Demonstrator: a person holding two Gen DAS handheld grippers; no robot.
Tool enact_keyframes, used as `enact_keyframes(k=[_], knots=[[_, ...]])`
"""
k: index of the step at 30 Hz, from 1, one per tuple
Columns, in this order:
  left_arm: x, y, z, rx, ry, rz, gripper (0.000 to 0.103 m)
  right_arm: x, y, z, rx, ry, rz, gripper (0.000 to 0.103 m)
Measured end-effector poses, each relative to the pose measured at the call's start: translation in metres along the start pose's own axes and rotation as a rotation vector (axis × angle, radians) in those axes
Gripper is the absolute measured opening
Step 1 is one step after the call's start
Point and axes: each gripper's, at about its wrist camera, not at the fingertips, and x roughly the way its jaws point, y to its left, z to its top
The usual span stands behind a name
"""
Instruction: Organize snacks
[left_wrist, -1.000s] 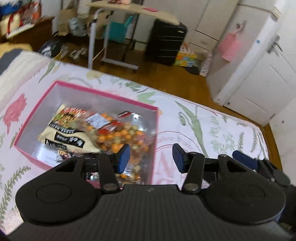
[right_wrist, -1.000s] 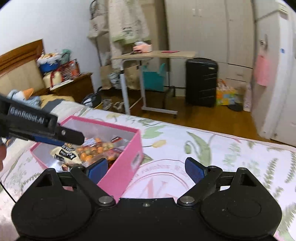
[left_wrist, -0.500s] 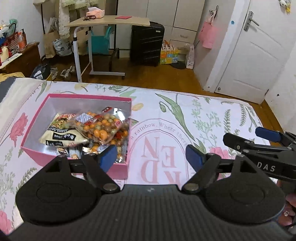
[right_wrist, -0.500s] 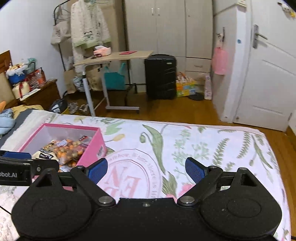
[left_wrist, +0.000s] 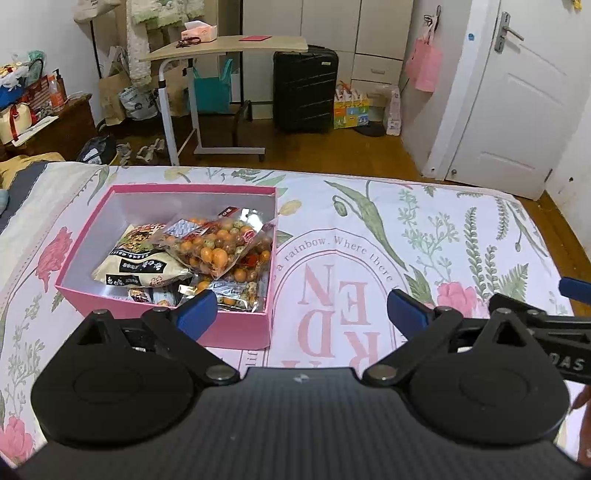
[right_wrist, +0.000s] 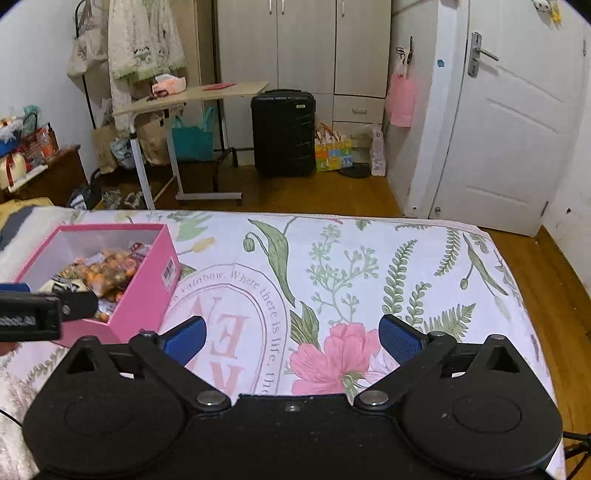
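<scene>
Snacks lie together in the pink box (left_wrist: 236, 334), which stands on the flowered bedspread (left_wrist: 424, 236) towards its left side. On top is a clear bag of orange and green balls (left_wrist: 218, 245), leaning on a pale printed packet (left_wrist: 144, 271), and smaller foil packets (left_wrist: 236, 295) are under them at the near wall.

The left gripper (left_wrist: 295, 308) hangs above the near right corner of the box. Its jaws are opening, already very wide, and nothing is between them. The right gripper (right_wrist: 291, 338) is over the bare bedspread to the right of the box, also opening wide and empty.

I judge the bags to be light and soft – they will crumple and bend when pinched, and the clear film is probably slippery. The round pieces inside can crack, so the best place to take hold seems the flat sealed edge or a corner, not the filled middle. The box is stiff cardboard; a wall of it can be gripped at the rim.

The left wrist view looks down into the box and shows how the packets overlap, and it catches the right gripper at its right edge. The right wrist view shows instead the outer right wall of the box with a barcode label (right_wrist: 168, 272) – and much open bedspread, where no loose snack is seen
</scene>
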Motion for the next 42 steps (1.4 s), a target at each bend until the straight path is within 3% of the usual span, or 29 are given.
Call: enact_keyframes(k=[13, 23, 42], knots=[[0.000, 0.002, -0.010, 0.023, -0.021, 0.032, 0.100, -0.010, 0.013, -0.009, 0.002, -0.021, 0.017, 0.101], [0.006, 0.007, -0.023, 0.019, -0.042, 0.073, 0.100, -0.012, 0.010, -0.016, -0.003, -0.055, -0.022, 0.101], [0.010, 0.015, -0.028, 0.055, -0.039, 0.077, 0.100, -0.024, 0.021, -0.023, -0.020, -0.002, -0.049, 0.101]])
